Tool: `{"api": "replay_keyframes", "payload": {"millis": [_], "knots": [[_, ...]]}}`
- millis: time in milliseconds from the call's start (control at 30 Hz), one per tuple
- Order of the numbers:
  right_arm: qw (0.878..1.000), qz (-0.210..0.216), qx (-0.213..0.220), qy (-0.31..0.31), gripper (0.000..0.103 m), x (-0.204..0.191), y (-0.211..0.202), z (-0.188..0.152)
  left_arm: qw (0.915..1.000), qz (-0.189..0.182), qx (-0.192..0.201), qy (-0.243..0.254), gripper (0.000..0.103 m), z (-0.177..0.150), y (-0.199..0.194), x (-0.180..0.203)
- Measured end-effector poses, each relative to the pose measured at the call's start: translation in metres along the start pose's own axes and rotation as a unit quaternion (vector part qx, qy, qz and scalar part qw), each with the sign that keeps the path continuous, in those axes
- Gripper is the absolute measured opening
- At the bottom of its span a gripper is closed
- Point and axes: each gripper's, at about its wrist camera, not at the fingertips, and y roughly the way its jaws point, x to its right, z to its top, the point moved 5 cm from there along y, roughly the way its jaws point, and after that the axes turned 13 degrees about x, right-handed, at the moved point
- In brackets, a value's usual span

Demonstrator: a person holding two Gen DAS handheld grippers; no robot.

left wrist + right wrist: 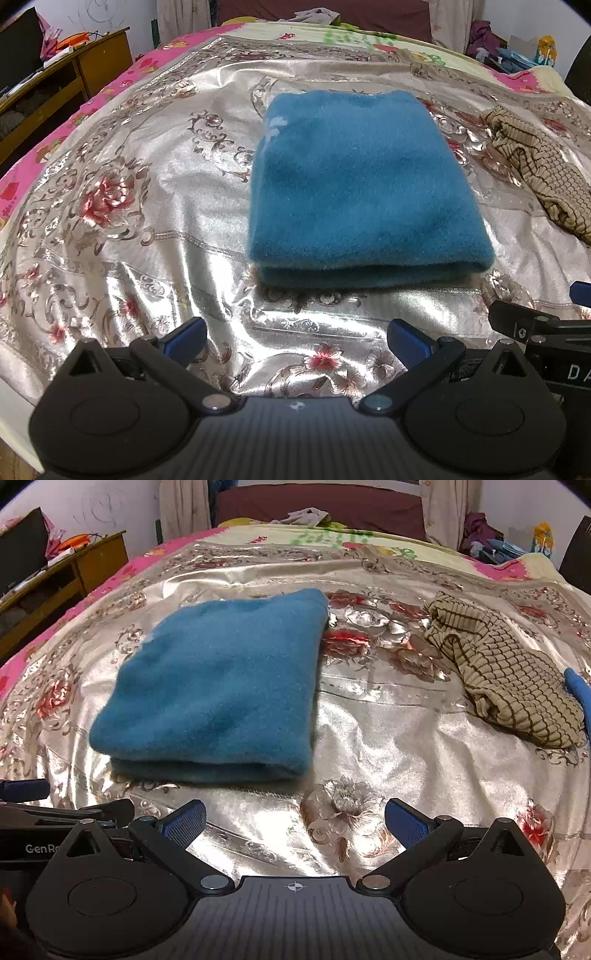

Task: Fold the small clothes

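Note:
A blue fleece garment [362, 188] lies folded into a thick rectangle on the shiny floral bedspread [147, 229]; it also shows in the right wrist view [218, 686]. A crumpled beige checked garment [535, 166] lies to its right, also in the right wrist view [506, 672]. My left gripper [297, 339] is open and empty, hovering just short of the blue garment's near edge. My right gripper [295, 821] is open and empty, near the blue garment's near right corner. Each gripper shows at the other view's edge.
A wooden cabinet [55, 85] with clutter stands left of the bed. More clothes [306, 517] lie by the dark headboard. Bags and bottles [517, 542] sit at the far right. A blue object [580, 690] pokes in at the right edge.

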Motion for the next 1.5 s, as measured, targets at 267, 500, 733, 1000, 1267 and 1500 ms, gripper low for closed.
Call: {"api": "replay_keyframes", "payload": {"millis": [267,500,733,1000,1267,1500], "knots": [[1.0,-0.018,-0.02,-0.009,0.103,-0.0023,0.0036,-0.0036,0.9999,0.006,-0.008,0.01,0.103,-0.006,0.0021,0.0002],[0.999,-0.016,-0.026,-0.01,0.103,-0.0039,0.0042,-0.0058,0.9998,0.01,-0.009,0.017,0.103,-0.0082,0.0019,0.0008],[0.999,-0.014,-0.028,-0.008,0.103,-0.0049,0.0043,-0.0055,0.9997,0.013,-0.008,0.018,0.103,-0.0074,0.0015,-0.0002],[0.999,-0.014,-0.031,-0.005,0.103,-0.0056,0.0045,-0.0062,0.9996,0.014,-0.009,0.022,0.103,-0.0076,0.0017,-0.0006],[0.999,-0.014,-0.033,-0.003,0.103,-0.0054,0.0053,-0.0063,0.9991,0.021,-0.006,0.036,0.103,-0.0054,0.001,-0.001],[0.999,-0.013,-0.033,-0.001,0.103,-0.0054,0.0052,-0.0067,0.9992,0.02,-0.007,0.035,0.103,-0.0055,0.0008,-0.0012]]}}
